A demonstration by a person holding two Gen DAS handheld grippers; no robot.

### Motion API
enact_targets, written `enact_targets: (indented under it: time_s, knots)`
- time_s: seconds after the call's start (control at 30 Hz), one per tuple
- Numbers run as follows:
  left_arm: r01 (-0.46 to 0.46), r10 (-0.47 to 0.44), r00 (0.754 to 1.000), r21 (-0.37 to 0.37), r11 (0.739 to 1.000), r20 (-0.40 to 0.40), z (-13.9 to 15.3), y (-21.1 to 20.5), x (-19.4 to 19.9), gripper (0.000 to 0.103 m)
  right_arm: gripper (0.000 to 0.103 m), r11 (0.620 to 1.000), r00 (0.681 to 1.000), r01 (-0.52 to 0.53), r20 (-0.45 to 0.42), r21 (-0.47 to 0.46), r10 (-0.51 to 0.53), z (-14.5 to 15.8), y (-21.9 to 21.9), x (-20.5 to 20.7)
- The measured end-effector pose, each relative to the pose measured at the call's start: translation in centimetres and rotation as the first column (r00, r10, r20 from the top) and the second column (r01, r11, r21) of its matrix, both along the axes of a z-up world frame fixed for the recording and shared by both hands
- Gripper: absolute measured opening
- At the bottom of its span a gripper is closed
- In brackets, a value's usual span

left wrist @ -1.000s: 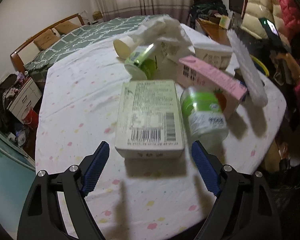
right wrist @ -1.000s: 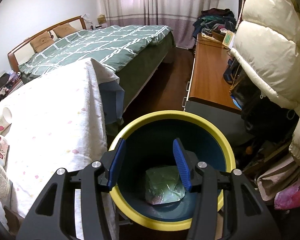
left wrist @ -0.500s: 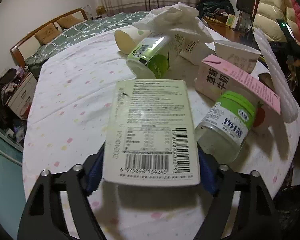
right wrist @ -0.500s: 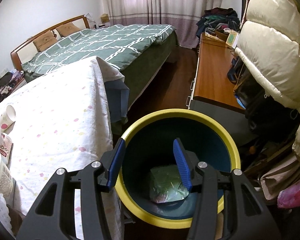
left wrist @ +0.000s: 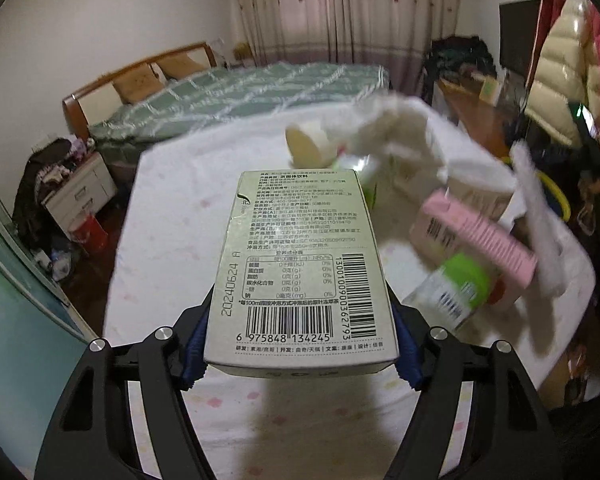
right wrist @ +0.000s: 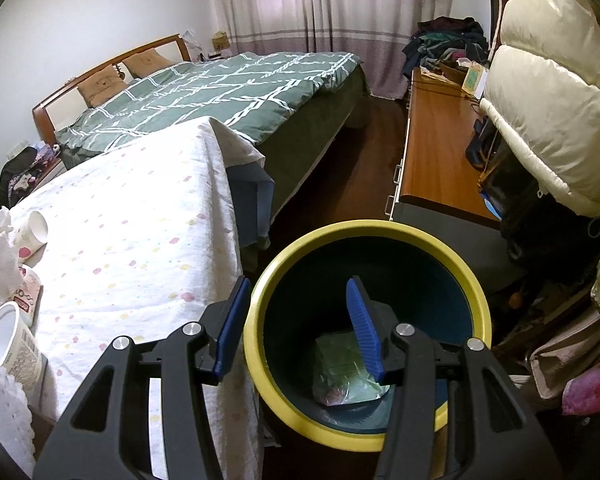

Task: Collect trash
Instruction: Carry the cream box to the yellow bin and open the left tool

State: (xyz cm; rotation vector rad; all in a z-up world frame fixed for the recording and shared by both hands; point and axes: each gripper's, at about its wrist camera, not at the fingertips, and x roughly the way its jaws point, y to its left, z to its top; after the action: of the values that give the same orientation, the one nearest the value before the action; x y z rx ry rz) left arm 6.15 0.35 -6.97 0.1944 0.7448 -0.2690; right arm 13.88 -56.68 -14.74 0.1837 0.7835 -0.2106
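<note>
A pale green box (left wrist: 300, 264) with a barcode is off the white spotted tablecloth (left wrist: 172, 220), gripped at its sides by my left gripper (left wrist: 300, 354), whose jaws are still closing on it. Behind it lie a pink carton (left wrist: 476, 240), a green-lidded jar (left wrist: 456, 292), a paper cup (left wrist: 304, 146) and crumpled white tissue (left wrist: 396, 128), all blurred. My right gripper (right wrist: 298, 320) hangs open with nothing between its fingers, over the near rim of a yellow-rimmed dark bin (right wrist: 364, 232). A green bag (right wrist: 340, 368) lies in the bin's bottom.
In the right wrist view, paper cups (right wrist: 34, 232) and a white tub (right wrist: 8, 340) sit at the table's left end. A green bed (right wrist: 228, 92) stands beyond, a wooden desk (right wrist: 432, 152) and puffy coats (right wrist: 548, 92) to the right. The bin stands beside the table's edge.
The left gripper moved in around the pale green box, closed on its sides and lifted it off the table. The right gripper stayed open over the bin.
</note>
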Motion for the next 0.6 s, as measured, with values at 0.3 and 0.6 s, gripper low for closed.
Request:
enact_targets:
  time_s: [0.3, 0.6]
  knots:
    - [0.162, -0.16, 0.986, -0.073, 0.984, 0.04, 5.6, -8.5, 0.4, 0.072, 0.048, 0.999, 0.999, 0.039, 0.037, 0.013, -0.04, 0.8, -2.0, -3.1]
    - [0.346, -0.353, 0.935, -0.139, 0.928, -0.029, 6.5, -24.4, 3.6, 0.072, 0.048, 0.992, 0.991, 0.126, 0.056, -0.01, -0.125, 0.7, -5.6, -7.9]
